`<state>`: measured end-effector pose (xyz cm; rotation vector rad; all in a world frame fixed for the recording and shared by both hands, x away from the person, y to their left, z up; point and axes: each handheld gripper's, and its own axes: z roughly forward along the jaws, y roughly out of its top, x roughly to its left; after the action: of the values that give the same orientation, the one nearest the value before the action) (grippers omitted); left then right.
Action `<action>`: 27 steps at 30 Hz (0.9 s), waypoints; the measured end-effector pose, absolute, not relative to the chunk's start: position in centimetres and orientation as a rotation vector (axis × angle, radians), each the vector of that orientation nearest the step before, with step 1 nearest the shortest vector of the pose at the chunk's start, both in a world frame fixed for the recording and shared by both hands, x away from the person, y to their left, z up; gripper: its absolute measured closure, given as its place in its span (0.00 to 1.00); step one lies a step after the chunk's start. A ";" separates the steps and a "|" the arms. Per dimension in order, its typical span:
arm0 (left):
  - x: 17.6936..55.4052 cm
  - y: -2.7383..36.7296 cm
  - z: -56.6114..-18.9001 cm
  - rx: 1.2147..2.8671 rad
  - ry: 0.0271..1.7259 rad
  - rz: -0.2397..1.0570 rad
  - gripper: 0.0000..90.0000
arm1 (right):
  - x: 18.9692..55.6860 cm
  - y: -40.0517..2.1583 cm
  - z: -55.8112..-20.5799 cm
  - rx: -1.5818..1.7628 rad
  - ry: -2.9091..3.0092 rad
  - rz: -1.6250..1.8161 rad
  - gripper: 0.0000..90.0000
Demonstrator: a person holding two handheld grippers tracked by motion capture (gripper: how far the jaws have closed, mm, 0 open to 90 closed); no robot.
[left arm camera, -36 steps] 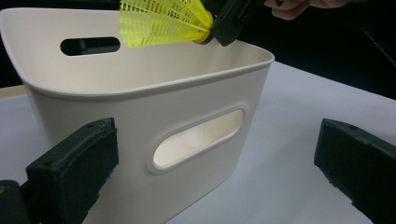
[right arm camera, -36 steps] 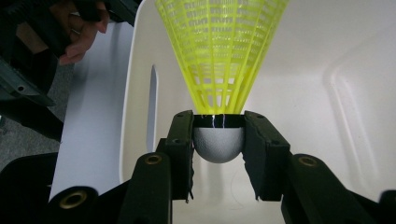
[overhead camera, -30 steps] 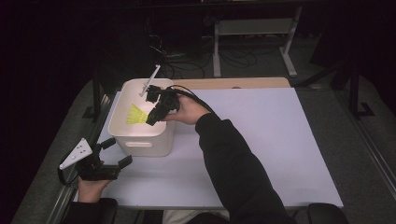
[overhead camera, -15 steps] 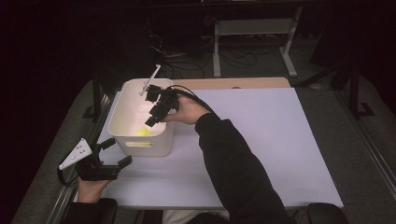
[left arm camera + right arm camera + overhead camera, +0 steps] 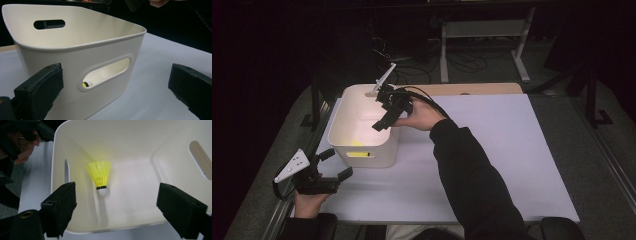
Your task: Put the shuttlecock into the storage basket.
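A white table [image 5: 492, 165] in a dark room holds a white bin [image 5: 362, 125] with a yellow shuttlecock [image 5: 99, 176] inside, the right gripper [image 5: 384, 117] above it, jaws just opened and empty, and the left gripper [image 5: 334, 165], jaws apart, near the bin.

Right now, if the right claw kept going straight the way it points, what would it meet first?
Probably the yellow shuttlecock lying on the floor of the white bin, which sits between the open jaws of the right claw; depth is unclear.
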<state>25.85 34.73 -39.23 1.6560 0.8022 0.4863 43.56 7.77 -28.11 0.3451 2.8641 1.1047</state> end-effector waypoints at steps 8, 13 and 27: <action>25.8 34.7 -39.2 1.655 0.803 0.489 0.00 | 43.5 6.6 -27.7 0.374 2.816 1.081 0.04; 25.9 34.7 -39.2 1.655 0.804 0.490 0.00 | 43.3 6.1 -27.4 0.370 2.805 1.085 0.00; 25.9 34.7 -39.2 1.655 0.805 0.489 0.00 | 43.1 3.8 -27.3 0.414 2.772 1.126 0.00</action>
<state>25.89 34.70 -39.25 1.6554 0.8046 0.4894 43.07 3.76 -27.35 0.4141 2.7718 1.1261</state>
